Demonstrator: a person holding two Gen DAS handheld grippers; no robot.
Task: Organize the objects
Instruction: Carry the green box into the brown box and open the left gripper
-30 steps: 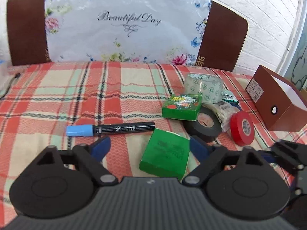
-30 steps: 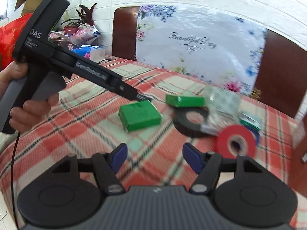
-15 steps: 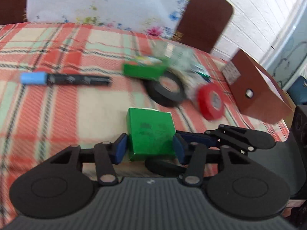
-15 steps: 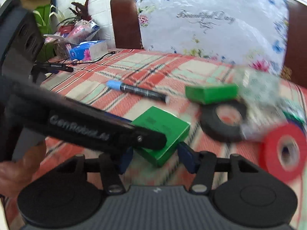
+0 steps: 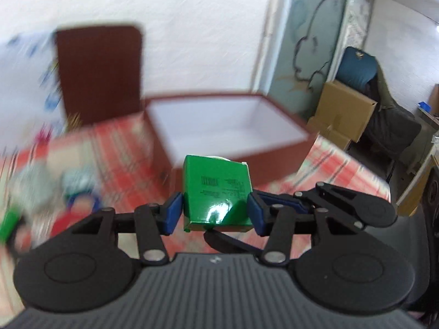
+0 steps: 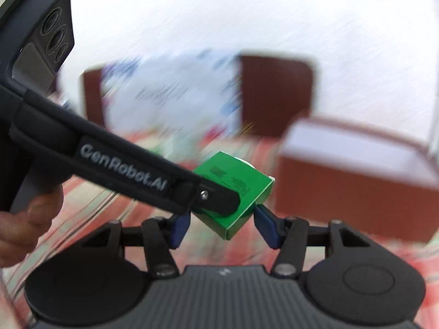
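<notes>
- On my left wrist feed, the small items on the red checked tablecloth (image 5: 115,148) at left are smeared by motion; I cannot identify any.
- The printed text on the glossy green cardboard box (image 5: 216,192) is too small to read.
- On my right wrist feed, the left gripper (image 6: 214,200) covers the green box's near corner.
- The white floral chair cover (image 6: 170,96) lettering is blurred beyond reading.
- The brown open cardboard box (image 6: 356,192) is blurred and partly cut off at right.
</notes>
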